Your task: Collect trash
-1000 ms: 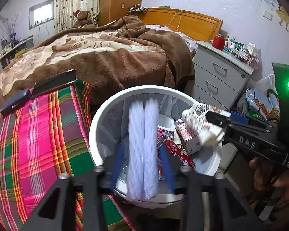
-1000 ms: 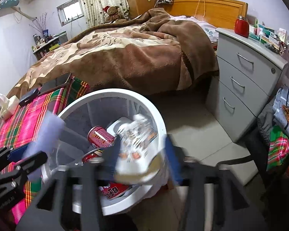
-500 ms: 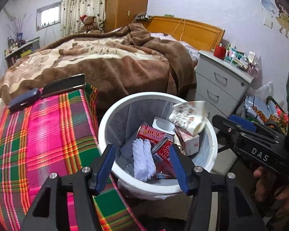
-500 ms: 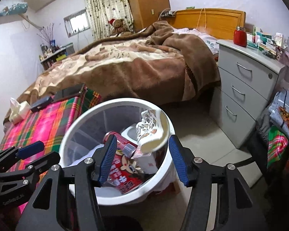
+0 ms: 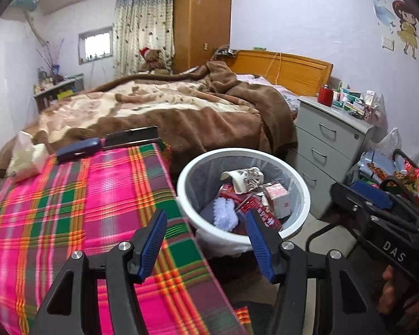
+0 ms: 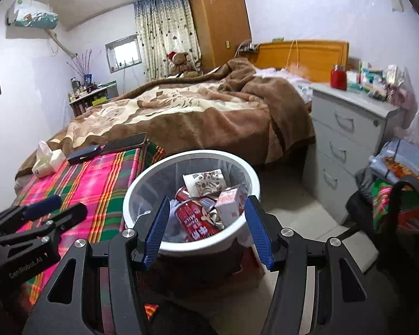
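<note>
Trash fills the white bin point(image 6: 131, 192) beside the plaid-covered table point(image 5: 69, 195): a crumpled paper cup point(image 6: 205, 182), a red can point(image 6: 194, 219), a small carton point(image 6: 231, 199) and what looks like a bubbly plastic piece point(image 5: 223, 215). Left gripper point(image 5: 206, 244) and right gripper point(image 6: 208, 233) hover with jaws apart, holding nothing.

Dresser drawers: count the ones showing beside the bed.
3, stacked in the grey dresser: top drawer, middle drawer, bottom drawer. No others show.
</note>
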Action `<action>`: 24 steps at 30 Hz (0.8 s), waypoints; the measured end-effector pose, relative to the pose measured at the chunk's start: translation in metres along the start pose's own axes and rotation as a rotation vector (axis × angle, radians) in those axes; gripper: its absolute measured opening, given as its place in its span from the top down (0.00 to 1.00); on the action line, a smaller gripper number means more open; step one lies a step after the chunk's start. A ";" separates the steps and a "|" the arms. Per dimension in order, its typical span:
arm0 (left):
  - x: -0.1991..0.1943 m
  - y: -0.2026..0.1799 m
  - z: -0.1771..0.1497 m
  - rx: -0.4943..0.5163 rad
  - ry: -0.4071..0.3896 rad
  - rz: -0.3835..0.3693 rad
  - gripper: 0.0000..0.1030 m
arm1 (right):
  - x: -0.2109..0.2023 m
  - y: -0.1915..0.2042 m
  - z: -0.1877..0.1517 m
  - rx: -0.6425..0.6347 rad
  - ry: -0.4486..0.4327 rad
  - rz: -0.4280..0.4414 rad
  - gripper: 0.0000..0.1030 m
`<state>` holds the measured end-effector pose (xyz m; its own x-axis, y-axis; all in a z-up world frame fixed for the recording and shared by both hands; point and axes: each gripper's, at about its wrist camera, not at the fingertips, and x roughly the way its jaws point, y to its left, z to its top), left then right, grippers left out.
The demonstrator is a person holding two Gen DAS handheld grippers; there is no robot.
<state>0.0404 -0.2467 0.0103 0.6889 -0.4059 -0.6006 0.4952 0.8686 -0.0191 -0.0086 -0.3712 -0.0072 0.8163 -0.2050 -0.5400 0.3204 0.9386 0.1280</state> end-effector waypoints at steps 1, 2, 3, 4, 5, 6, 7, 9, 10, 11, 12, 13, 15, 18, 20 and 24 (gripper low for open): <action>-0.005 -0.001 -0.003 0.008 -0.012 0.009 0.44 | -0.002 0.001 -0.002 -0.003 -0.011 -0.009 0.44; -0.008 -0.001 -0.006 0.005 -0.020 0.012 0.44 | -0.004 0.003 -0.003 -0.007 -0.017 -0.013 0.44; -0.011 -0.001 -0.009 -0.002 -0.025 0.013 0.44 | -0.005 0.004 -0.004 -0.010 -0.020 -0.010 0.44; -0.014 -0.002 -0.011 -0.006 -0.028 0.007 0.44 | -0.007 0.005 -0.005 -0.010 -0.021 -0.004 0.44; -0.016 -0.002 -0.013 -0.009 -0.029 0.004 0.44 | -0.007 0.006 -0.006 -0.012 -0.024 -0.003 0.44; -0.018 -0.001 -0.015 -0.012 -0.032 0.008 0.44 | -0.009 0.008 -0.008 -0.015 -0.032 -0.007 0.44; -0.020 -0.002 -0.018 -0.011 -0.034 0.014 0.44 | -0.011 0.008 -0.010 -0.018 -0.040 -0.012 0.44; -0.022 -0.004 -0.022 -0.005 -0.038 0.038 0.44 | -0.013 0.011 -0.013 -0.036 -0.048 -0.029 0.44; -0.023 -0.004 -0.023 0.000 -0.038 0.048 0.44 | -0.014 0.013 -0.015 -0.041 -0.050 -0.028 0.44; -0.024 -0.005 -0.024 -0.001 -0.041 0.052 0.44 | -0.014 0.013 -0.017 -0.042 -0.048 -0.022 0.44; -0.025 -0.005 -0.025 -0.002 -0.047 0.053 0.44 | -0.013 0.013 -0.018 -0.041 -0.046 -0.014 0.44; -0.026 -0.005 -0.026 -0.002 -0.049 0.053 0.44 | -0.013 0.013 -0.020 -0.038 -0.046 -0.013 0.44; -0.029 -0.005 -0.028 -0.005 -0.054 0.052 0.44 | -0.013 0.014 -0.023 -0.035 -0.041 -0.008 0.44; -0.029 -0.005 -0.029 -0.003 -0.055 0.058 0.44 | -0.015 0.016 -0.025 -0.030 -0.040 -0.009 0.44; -0.029 -0.005 -0.030 -0.005 -0.053 0.067 0.44 | -0.014 0.016 -0.024 -0.031 -0.037 -0.004 0.44; -0.028 -0.003 -0.031 -0.013 -0.044 0.068 0.44 | -0.018 0.020 -0.026 -0.035 -0.046 -0.004 0.44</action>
<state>0.0034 -0.2290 0.0026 0.7437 -0.3575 -0.5649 0.4395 0.8982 0.0102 -0.0296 -0.3414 -0.0168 0.8366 -0.2202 -0.5016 0.3071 0.9468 0.0965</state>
